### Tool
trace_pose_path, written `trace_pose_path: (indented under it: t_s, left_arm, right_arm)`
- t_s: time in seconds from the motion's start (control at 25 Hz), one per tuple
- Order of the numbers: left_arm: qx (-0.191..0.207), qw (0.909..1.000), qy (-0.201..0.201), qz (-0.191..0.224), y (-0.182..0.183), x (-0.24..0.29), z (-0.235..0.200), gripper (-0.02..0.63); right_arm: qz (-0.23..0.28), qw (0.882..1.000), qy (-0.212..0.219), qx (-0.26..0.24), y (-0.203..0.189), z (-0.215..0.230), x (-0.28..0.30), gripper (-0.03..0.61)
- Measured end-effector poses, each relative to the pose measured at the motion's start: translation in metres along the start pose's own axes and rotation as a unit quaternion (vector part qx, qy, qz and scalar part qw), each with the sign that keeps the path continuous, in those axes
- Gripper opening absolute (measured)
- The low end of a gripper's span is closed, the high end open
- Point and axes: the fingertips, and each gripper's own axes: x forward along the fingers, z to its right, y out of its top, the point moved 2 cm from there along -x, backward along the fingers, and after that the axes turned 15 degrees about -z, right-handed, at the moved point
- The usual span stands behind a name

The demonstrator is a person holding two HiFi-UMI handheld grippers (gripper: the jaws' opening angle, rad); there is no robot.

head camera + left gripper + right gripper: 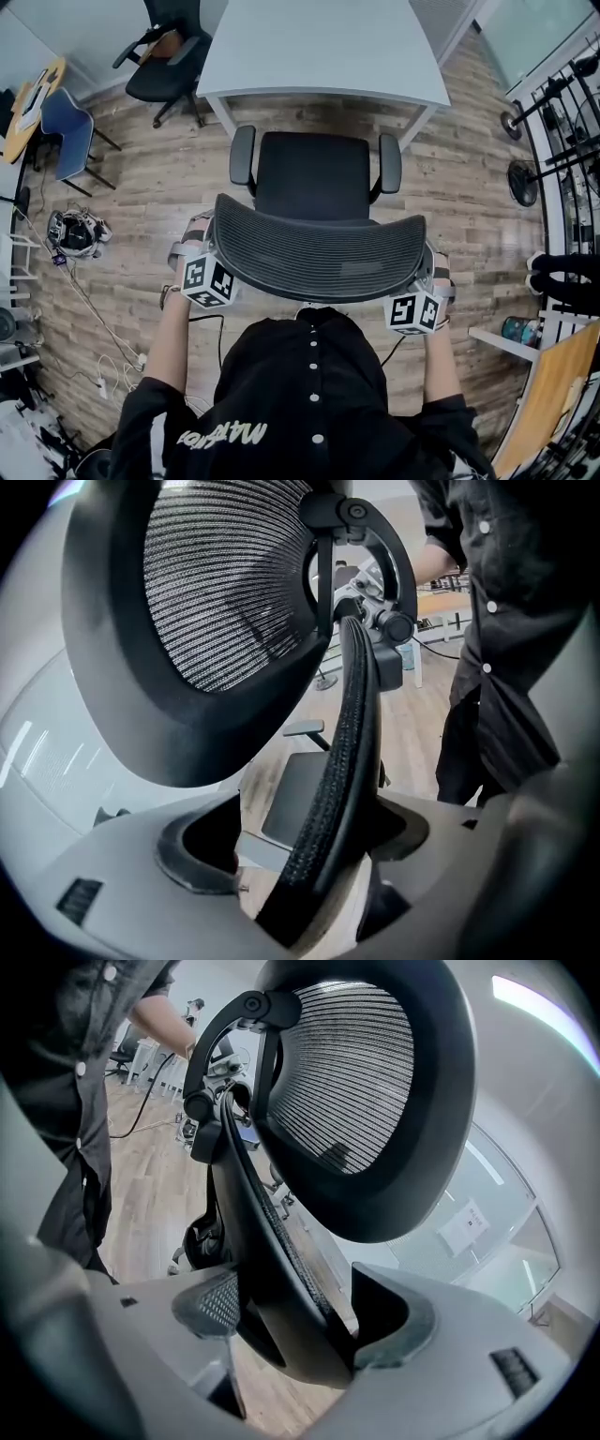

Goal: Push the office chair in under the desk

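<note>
Currently you are straddling the backrest (319, 258) with left gripper (300, 855) and right gripper (291, 1330), fingers (202, 1307) spread, not clamping; beyond them the chair (314, 178) is sitting outside the desk (319, 47), so pushing remains.

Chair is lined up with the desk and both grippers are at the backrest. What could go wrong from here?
1. Left gripper and right gripper only straddle the backrest edge, jaws apart, so a push could slip or swivel the office chair.
2. Its armrests sit near the desk edge and might catch it if too high.
</note>
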Motion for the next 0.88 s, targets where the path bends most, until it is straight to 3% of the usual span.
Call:
trace_pose_path:
  t_s: [0.88]
  left_arm:
    - [-0.001, 0.9999, 0.015, -0.001, 0.035, 0.049, -0.056, 0.39]
  right_arm:
    - [0.008, 1.0, -0.006, -0.004, -0.001, 0.062, 0.058, 0.345]
